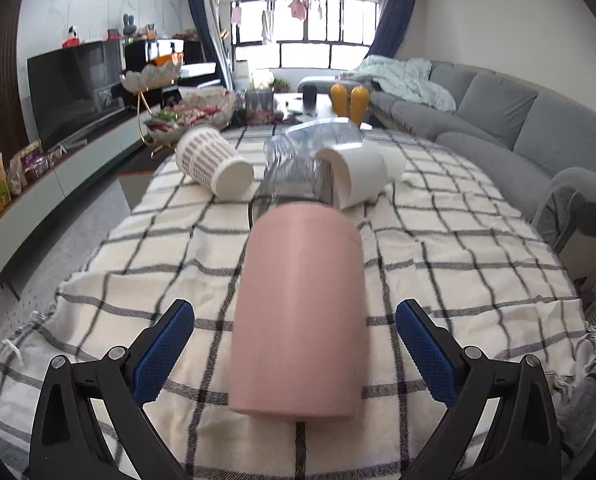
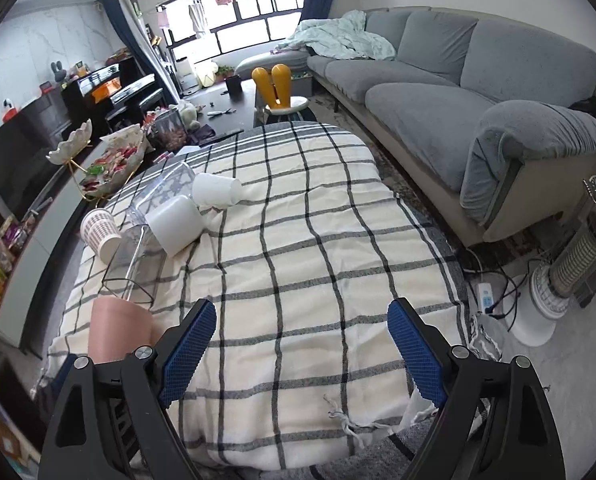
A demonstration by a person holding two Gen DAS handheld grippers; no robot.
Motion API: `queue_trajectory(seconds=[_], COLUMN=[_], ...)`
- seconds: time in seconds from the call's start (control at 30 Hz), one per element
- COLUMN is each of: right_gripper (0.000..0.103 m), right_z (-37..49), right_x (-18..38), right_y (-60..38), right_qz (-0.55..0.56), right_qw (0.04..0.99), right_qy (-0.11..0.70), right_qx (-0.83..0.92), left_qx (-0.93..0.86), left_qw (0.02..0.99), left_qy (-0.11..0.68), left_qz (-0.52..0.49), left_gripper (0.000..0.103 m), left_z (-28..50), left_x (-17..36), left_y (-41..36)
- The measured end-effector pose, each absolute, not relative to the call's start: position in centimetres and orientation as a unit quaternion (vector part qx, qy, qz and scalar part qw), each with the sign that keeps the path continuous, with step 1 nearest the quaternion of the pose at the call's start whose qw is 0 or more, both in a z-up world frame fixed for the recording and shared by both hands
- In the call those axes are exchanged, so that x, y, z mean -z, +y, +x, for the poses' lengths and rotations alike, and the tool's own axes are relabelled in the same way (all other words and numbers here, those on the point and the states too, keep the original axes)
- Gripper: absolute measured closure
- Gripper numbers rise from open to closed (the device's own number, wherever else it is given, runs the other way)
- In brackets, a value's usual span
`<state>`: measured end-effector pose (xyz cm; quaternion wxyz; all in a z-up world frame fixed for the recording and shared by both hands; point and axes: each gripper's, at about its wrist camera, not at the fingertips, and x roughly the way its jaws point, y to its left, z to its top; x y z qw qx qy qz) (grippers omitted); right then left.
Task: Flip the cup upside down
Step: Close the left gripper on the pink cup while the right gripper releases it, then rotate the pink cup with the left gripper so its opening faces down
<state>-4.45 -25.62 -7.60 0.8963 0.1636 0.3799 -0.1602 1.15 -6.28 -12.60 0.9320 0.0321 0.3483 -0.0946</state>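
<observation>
A pink cup [image 1: 300, 312] stands bottom up on the checked cloth, right in front of my left gripper [image 1: 298, 346]. The gripper is open, its blue pads [image 1: 165, 344] apart on both sides of the cup without touching it. The cup looks slightly blurred. In the right wrist view the pink cup [image 2: 117, 330] is at the lower left, beside my open and empty right gripper [image 2: 302, 344], which hovers over the cloth's near edge.
Beyond the pink cup lie a patterned paper cup [image 1: 213, 164], two white cups [image 1: 358, 176] and clear plastic cups [image 1: 298, 160] on their sides. A grey sofa [image 2: 458, 80] is to the right, a heater [image 2: 570, 272] on the floor, a TV [image 1: 73, 88] to the left.
</observation>
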Motion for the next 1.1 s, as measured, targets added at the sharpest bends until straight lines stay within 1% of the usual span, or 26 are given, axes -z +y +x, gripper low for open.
queue_trajectory(seconds=[0.03, 0.23, 0.3, 0.53, 0.63, 0.7, 0.9, 1.1], right_gripper=[0.015, 0.015, 0.015, 0.015, 0.015, 0.015, 0.015, 0.015], right_z=[-4.3, -3.8, -3.7, -3.7, -3.8, -3.8, -3.0, -2.4], right_x=[7.7, 8.4, 8.5, 8.0, 7.6, 7.1, 4.8, 3.5], right_y=[-25.6, -25.5, -25.4, -24.9, -24.9, -25.1, -25.1, -25.3], right_qz=[0.164, 0.168, 0.169, 0.163, 0.17, 0.181, 0.206, 0.238], right_qw=[0.895, 0.888, 0.887, 0.891, 0.892, 0.89, 0.885, 0.888], right_qy=[0.384, 0.398, 0.4, 0.394, 0.391, 0.394, 0.394, 0.376], right_qx=[0.16, 0.159, 0.158, 0.153, 0.147, 0.144, 0.138, 0.118], left_qx=[0.096, 0.099, 0.105, 0.109, 0.112, 0.114, 0.123, 0.161], left_qw=[0.93, 0.924, 0.92, 0.916, 0.909, 0.902, 0.85, 0.807], left_qy=[0.353, 0.368, 0.378, 0.385, 0.402, 0.415, 0.507, 0.558], left_qz=[0.032, 0.029, 0.023, 0.017, 0.01, 0.023, 0.068, 0.106], left_gripper=[0.004, 0.02, 0.033, 0.033, 0.033, 0.033, 0.034, 0.034], left_z=[1.3, 1.7, 2.0, 2.2, 2.4, 2.7, 4.1, 5.5], left_x=[12.9, 13.6, 13.9, 13.6, 12.9, 12.0, 9.3, 6.8], left_y=[-6.3, -6.1, -5.9, -5.6, -5.1, -4.9, -4.9, -6.1])
